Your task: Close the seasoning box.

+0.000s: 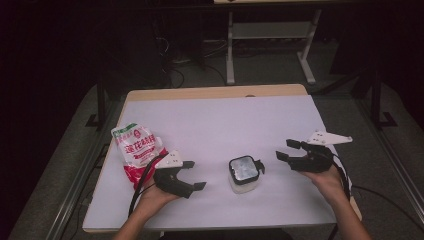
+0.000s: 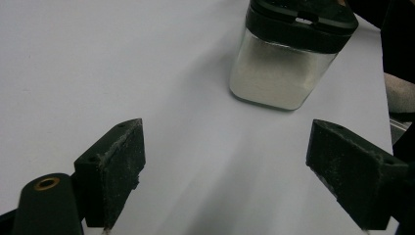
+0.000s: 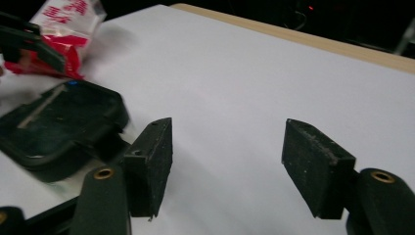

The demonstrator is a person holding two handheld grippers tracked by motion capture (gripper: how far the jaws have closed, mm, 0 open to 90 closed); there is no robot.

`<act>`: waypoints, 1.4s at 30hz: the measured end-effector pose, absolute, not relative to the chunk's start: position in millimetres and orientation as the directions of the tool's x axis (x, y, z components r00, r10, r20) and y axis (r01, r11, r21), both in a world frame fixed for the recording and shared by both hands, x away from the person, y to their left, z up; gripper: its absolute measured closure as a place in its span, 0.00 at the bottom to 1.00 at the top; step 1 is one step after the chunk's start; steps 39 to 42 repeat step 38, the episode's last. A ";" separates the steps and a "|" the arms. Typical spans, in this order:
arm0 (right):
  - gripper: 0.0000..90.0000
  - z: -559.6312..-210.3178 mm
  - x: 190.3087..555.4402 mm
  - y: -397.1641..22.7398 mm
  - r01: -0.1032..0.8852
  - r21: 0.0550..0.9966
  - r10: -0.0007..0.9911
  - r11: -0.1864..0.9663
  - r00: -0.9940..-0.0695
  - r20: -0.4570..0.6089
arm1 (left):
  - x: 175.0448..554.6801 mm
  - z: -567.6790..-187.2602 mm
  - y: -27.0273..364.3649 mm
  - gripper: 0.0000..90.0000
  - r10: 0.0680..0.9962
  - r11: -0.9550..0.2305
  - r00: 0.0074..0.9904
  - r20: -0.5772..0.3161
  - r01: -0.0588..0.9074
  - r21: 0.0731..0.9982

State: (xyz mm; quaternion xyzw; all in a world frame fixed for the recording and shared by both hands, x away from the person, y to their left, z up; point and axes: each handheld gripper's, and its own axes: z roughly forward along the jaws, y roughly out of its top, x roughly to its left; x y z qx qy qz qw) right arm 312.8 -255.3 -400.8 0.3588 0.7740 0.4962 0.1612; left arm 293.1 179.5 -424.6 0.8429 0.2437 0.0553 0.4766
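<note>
Our hands: we see them at the near edge of the counter (image 1: 215, 120), one hand-held gripper in each, and neither has hold of anything.
Jar: we take the small clear jar (image 1: 243, 175) with the black lid (image 1: 243, 167) as the thing in hand; it stands upright near the front middle of the counter, between our two tools, and touches neither.
Jar contents: in the left gripper view we make out something white through the jar's (image 2: 279, 73) wall; we cannot tell how full it is.
Lid state: we see the lid (image 2: 303, 22) seated on top with its flap down, so we judge the jar not yet opened.
Left hand-held gripper (image 1: 191, 175): we hold it just left of the jar, pointing at it, jaws spread wide with bare counter between them.
Right hand-held gripper (image 1: 289, 150): we hold it to the right of the jar, a little farther off, jaws wide apart and empty; its own view has the lid (image 3: 58, 122) off to the left side of its jaws.
Bag: we see a red and white printed pouch (image 1: 137, 152) lying flat at the left of the counter, just behind the left tool, with its top seemingly unopened.
Progress: we judge the work at its very start, with nothing gripped, opened or poured.
Left to do: we judge that closing on the jar comes first, then whatever involves the lid and the pouch.
</note>
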 end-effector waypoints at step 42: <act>0.13 -437.1 317.1 -272.6 0.453 0.835 0.760 0.313 -0.647 0.067 | 294.8 -430.1 180.5 0.16 0.478 -0.431 0.867 -0.142 0.372 0.822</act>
